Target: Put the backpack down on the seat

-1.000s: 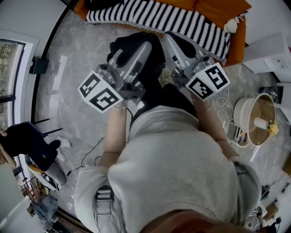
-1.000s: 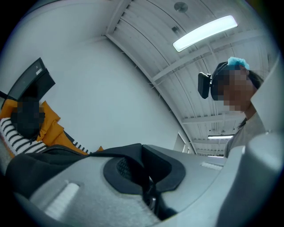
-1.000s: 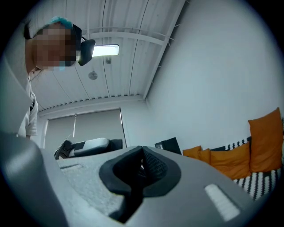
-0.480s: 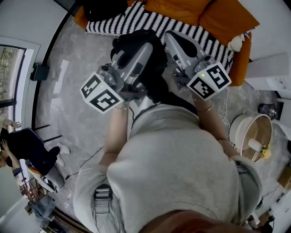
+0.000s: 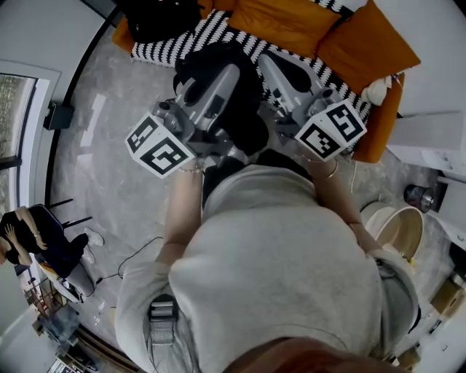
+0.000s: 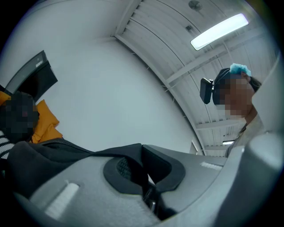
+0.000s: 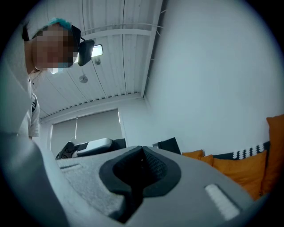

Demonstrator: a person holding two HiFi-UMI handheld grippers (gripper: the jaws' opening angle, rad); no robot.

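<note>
A black backpack (image 5: pixel 247 116) is held in the air between two claws, just over the front edge of a striped sofa seat (image 5: pixel 164 49). The left claw (image 5: pixel 227 73) is clamped on its black fabric. The right claw (image 5: pixel 271 65) is closed, but what it pinches cannot be made out. If released here, the bag could be tipped onto the floor (image 5: pixel 124 146). A one-sided hold could let it swing.

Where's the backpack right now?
Head view, top centre: the black backpack hangs between the left gripper and right gripper, over the front edge of the striped seat with orange cushions.
</note>
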